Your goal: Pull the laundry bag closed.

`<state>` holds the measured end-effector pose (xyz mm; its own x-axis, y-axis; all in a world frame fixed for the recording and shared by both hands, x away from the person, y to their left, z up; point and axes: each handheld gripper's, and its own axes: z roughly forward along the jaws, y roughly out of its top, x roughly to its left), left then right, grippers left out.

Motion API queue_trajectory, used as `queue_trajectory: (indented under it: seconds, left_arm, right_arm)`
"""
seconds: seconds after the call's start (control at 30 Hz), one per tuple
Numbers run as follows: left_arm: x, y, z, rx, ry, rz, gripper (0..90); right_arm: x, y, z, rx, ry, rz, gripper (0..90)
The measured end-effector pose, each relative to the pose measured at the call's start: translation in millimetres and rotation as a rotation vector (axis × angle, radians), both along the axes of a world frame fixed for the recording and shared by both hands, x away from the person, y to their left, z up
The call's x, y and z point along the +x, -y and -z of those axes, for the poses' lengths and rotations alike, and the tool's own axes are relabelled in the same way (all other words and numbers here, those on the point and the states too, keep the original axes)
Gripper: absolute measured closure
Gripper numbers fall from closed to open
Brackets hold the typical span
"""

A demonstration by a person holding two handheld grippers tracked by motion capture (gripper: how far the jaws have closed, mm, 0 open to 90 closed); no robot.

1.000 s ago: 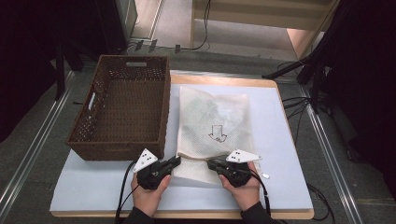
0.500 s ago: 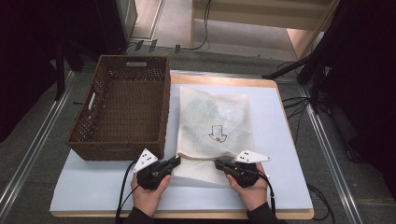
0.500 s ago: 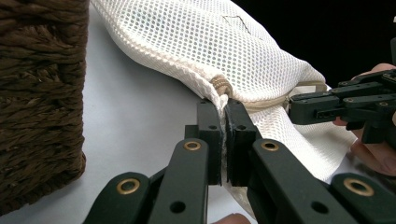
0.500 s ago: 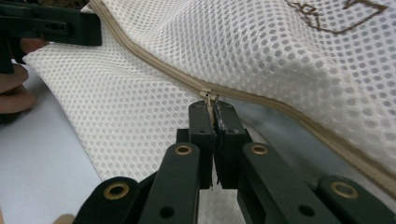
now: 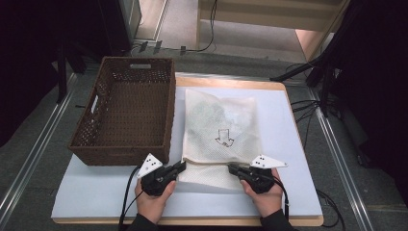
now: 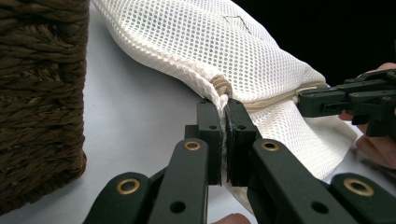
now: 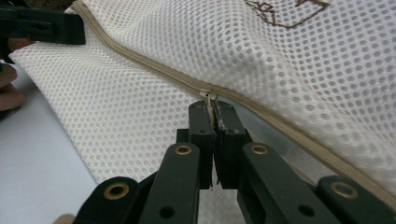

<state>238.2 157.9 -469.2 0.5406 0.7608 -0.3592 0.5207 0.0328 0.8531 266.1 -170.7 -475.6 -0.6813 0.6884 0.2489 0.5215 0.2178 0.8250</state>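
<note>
High view: a white mesh bag [image 5: 222,132] lies flat on the pale mat [image 5: 298,159], its long side running from 12 to 6 o'clock, with a brown wicker basket [image 5: 126,111] just beside it at 9 o'clock. The left gripper [image 5: 180,166] meets the bag's near edge at its 7 o'clock corner; the right gripper [image 5: 231,167] meets the same edge toward 5 o'clock. A hand holds each.

Left gripper view: the left gripper [image 6: 223,103] has its jaws pressed together on the mesh bag [image 6: 224,46] at the beige zip end. The basket [image 6: 42,93] stands at 9 o'clock, the right gripper [image 6: 303,100] at 3 o'clock.

Right gripper view: the right gripper [image 7: 212,108] pinches the zip pull [image 7: 208,99], jaws closed, partway along the beige zip [image 7: 154,69]. The left gripper [image 7: 77,29] sits at 10 o'clock.
</note>
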Motion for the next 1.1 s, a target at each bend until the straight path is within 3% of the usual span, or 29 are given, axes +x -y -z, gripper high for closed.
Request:
queue_trajectory:
  seconds: [1.1]
  left_arm:
    - [-0.7,0.3,-0.1,0.001,0.002,-0.003,87.4]
  right_arm:
    - [-5.9,66.0,3.3,-0.009,-0.009,0.118,88.2]
